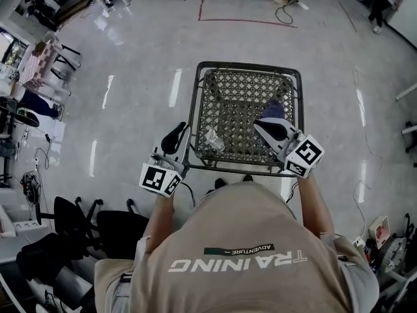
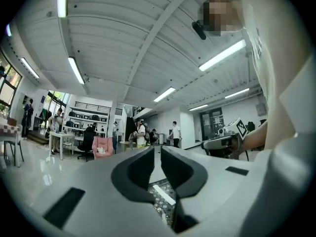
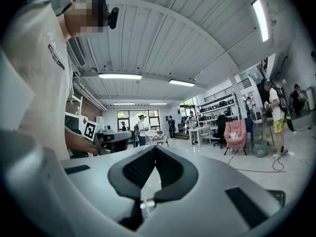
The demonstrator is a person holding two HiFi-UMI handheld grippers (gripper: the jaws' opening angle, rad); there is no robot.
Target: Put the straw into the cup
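Observation:
A clear plastic cup stands near the front edge of the wire-mesh table. My left gripper hovers just left of the cup, pointing level. Its jaws stand a narrow gap apart with nothing between them. Below that gap, a thin white straw shows over the mesh. Whether it stands in the cup I cannot tell. My right gripper hangs over the table's right side, right of the cup. Its tips meet with nothing in them, and the cup's rim shows faintly beneath.
The person stands against the table's front edge, shoes under it. Black office chairs crowd the floor at the lower left. A red tape line marks the floor beyond the table. People, desks and a pink chair stand far off.

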